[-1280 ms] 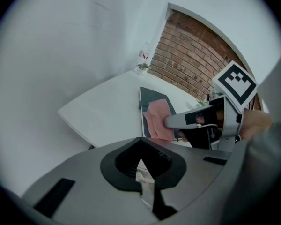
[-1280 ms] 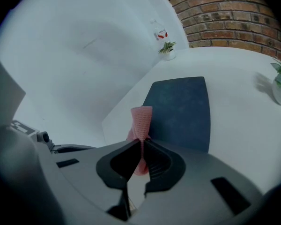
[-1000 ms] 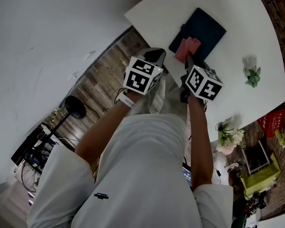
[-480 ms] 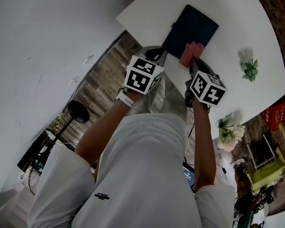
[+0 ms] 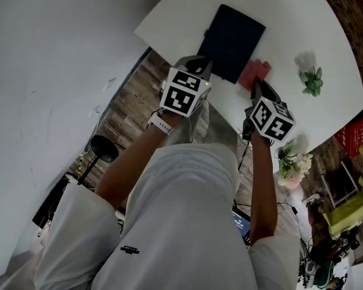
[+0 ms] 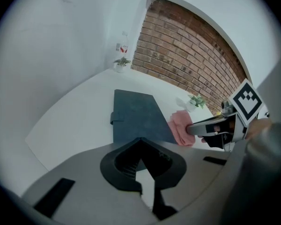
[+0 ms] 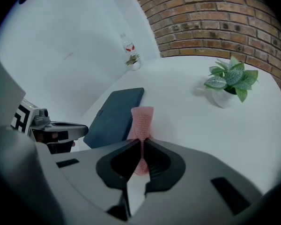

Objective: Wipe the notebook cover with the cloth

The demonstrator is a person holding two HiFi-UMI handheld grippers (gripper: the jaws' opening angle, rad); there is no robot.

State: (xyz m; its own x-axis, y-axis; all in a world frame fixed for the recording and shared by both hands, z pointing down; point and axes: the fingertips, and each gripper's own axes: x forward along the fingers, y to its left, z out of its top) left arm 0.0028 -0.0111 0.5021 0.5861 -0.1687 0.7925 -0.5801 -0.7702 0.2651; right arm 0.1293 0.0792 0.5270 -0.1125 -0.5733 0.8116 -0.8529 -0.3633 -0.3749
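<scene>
Fingers on the right gripper are clamped together on the near end of the pink cloth. The rest of it stretches out from the tips onto the white table, just beside the right edge of the dark blue notebook. Over on the left gripper the fingers are closed too, nothing in them, tips right at the notebook's near edge, can't tell if touching. Notebook's lying flat and closed. Little potted plant sits well apart.
</scene>
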